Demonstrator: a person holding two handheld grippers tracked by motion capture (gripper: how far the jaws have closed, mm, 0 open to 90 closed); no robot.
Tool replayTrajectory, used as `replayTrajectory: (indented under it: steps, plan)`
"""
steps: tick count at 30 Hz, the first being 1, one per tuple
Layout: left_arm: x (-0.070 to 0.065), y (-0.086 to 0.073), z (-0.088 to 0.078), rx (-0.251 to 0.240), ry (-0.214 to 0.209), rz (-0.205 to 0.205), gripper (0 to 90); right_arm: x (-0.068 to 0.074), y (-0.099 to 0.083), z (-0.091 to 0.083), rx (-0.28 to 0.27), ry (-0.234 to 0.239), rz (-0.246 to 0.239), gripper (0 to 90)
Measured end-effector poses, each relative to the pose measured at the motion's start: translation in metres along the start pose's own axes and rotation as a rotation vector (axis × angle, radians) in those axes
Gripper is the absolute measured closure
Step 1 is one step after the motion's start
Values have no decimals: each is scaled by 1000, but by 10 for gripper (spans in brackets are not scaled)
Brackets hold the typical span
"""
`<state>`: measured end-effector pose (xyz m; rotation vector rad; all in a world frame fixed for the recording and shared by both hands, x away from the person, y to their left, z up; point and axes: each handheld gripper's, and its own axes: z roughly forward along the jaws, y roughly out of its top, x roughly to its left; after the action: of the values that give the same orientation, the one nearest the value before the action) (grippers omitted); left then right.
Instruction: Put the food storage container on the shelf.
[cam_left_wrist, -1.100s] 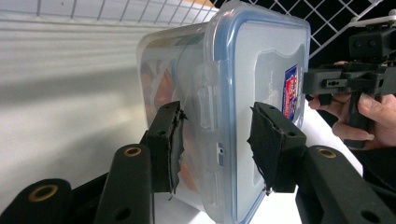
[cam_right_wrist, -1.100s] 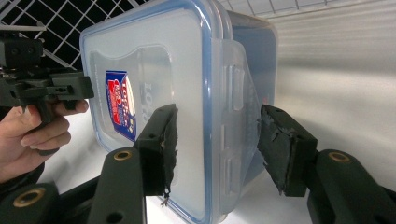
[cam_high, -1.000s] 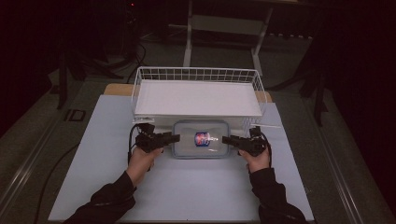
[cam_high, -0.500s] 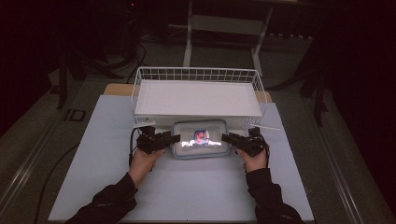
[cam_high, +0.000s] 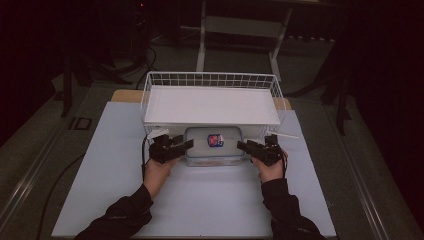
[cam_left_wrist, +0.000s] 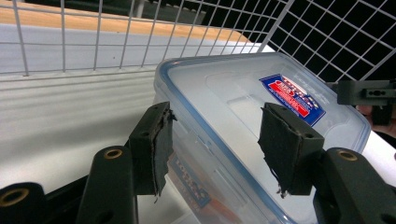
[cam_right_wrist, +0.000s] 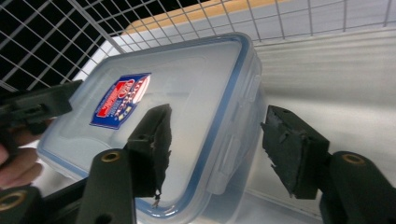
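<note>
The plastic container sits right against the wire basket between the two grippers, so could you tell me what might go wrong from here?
The left gripper and right gripper have just been opening and straddle the container edges without pressing. Lifted now, it could slip. It also sits tight against the wire basket, so it might catch on the wires.

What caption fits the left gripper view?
Open tongs straddle the end of a clear lidded box beside a white wire basket.

Dim room, dark surroundings, grey floor with black cables, white-topped table lit from above, metal stand legs and dark furniture behind it.
</note>
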<state>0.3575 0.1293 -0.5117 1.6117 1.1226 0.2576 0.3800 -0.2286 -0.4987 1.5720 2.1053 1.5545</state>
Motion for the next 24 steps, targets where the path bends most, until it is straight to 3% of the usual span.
replayTrajectory:
  steps: [4, 6, 9, 10, 17, 23, 24]
  plan:
    - [-5, 3, -9, 3, -15, 33, 431, 7, -1, -4, 1, -15, -49, 398]
    - [-10, 5, -15, 6, -21, 1, 409, 11, -2, -9, -6, -20, -70, 386]
    - [-10, 6, -23, 23, -39, -10, 393, 18, -3, -17, -15, -13, -88, 379]
    - [-9, 5, -26, 28, -41, 4, 393, 21, -4, -19, -20, -13, -101, 379]
    - [-4, -3, -44, 61, -70, -29, 393, 36, -12, -31, -30, 46, -124, 384]
    - [-4, -17, -57, 91, -116, -22, 348, 53, -23, -31, -16, 63, -168, 441]
    - [-3, -19, -59, 96, -130, -14, 306, 55, -25, -30, -9, 69, -174, 463]
